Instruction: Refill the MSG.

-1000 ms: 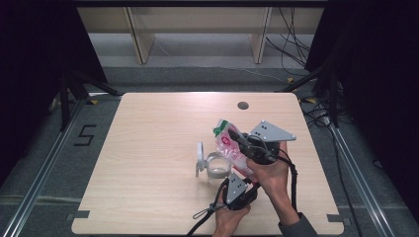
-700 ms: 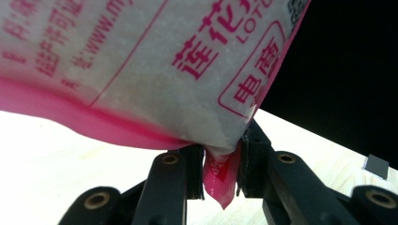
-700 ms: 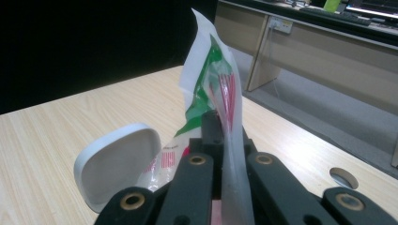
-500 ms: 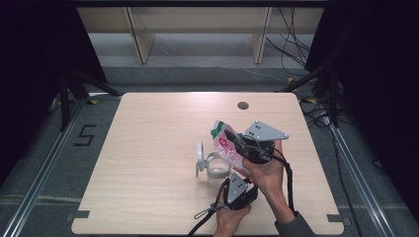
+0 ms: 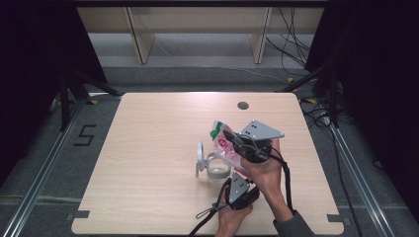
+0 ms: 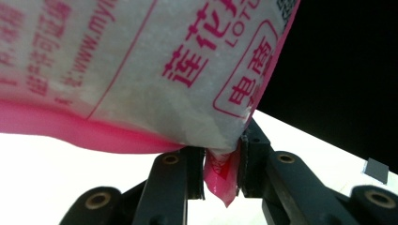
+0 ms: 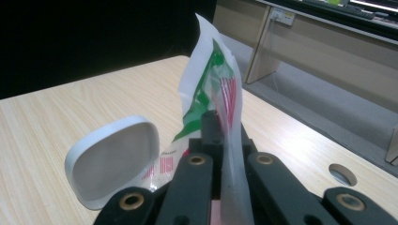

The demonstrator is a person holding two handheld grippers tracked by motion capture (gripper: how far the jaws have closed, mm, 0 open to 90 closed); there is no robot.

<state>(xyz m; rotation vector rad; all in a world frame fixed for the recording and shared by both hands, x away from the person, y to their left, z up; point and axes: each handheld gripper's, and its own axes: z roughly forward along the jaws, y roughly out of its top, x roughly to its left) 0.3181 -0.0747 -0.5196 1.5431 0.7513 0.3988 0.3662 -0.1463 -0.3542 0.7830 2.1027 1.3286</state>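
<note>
**A:** so what's on the table right now? I can't see past the rig

**B:** person's got both grippers on one plastic bag (image 5: 223, 143), white and pink with a green top and red print on it. It's held up off the table (image 5: 148, 148), over the near right part of it, tilted so the green end points up and away from them

**A:** which gripper's got which end?

**B:** the right gripper (image 5: 236, 140) is the higher one, with the grey three-cornered plate on top. Its jaws are pinched fully together on the upper edge of the bag; in the right gripper view you can see the clear film squeezed flat between them with the green bit sticking up above (image 7: 213, 89). The left gripper (image 5: 236, 174) sits lower, closer to the person, and it's clamped on the bottom pink corner. In the left gripper view that pink seam (image 6: 220, 176) is nipped right between the two black jaws and the bag bulges out above it

**A:** anything under the bag?

**B:** yeah, a clear container (image 5: 217, 165) standing on the table just beneath the bag's low end, with a white flip lid (image 5: 199, 157) tipped open on its left side. From the right gripper view the lid's hollow inside (image 7: 115, 159) faces the camera

**A:** is the bag touching the container?

**B:** can't tell from where I'm standing, they overlap but it's too close to call
</note>
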